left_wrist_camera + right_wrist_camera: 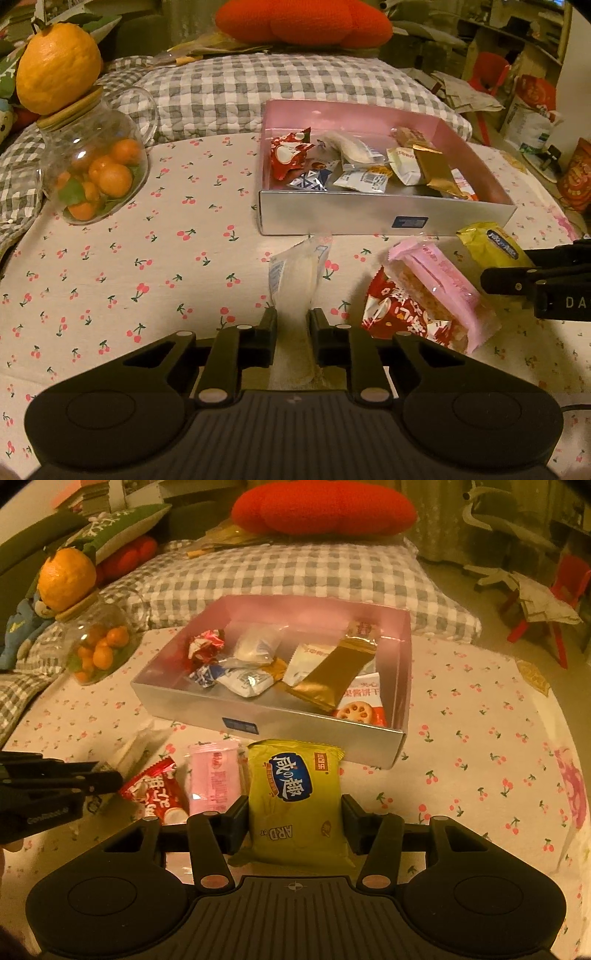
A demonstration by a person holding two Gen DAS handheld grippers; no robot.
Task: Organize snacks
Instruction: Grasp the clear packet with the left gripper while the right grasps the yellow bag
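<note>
left gripper (291, 332) pinches a light, crinkly clear snack packet (295, 280); right gripper (295, 823) brackets a puffy yellow biscuit bag (295, 801) mid-body, contact unclear, box (258, 716) ahead.

You are working in a home living room: a cherry-print tablecloth (110, 266), a checked cushion (258, 88), a red plush pillow (325, 506) and a sofa (22, 550) with a stuffed toy (26, 624).

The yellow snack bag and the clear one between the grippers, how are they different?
The yellow snack bag is wide and opaque; the clear packet is narrow and see-through. The yellow bag sits in the right gripper, the clear packet in the left gripper. Both lie outside the box.
</note>
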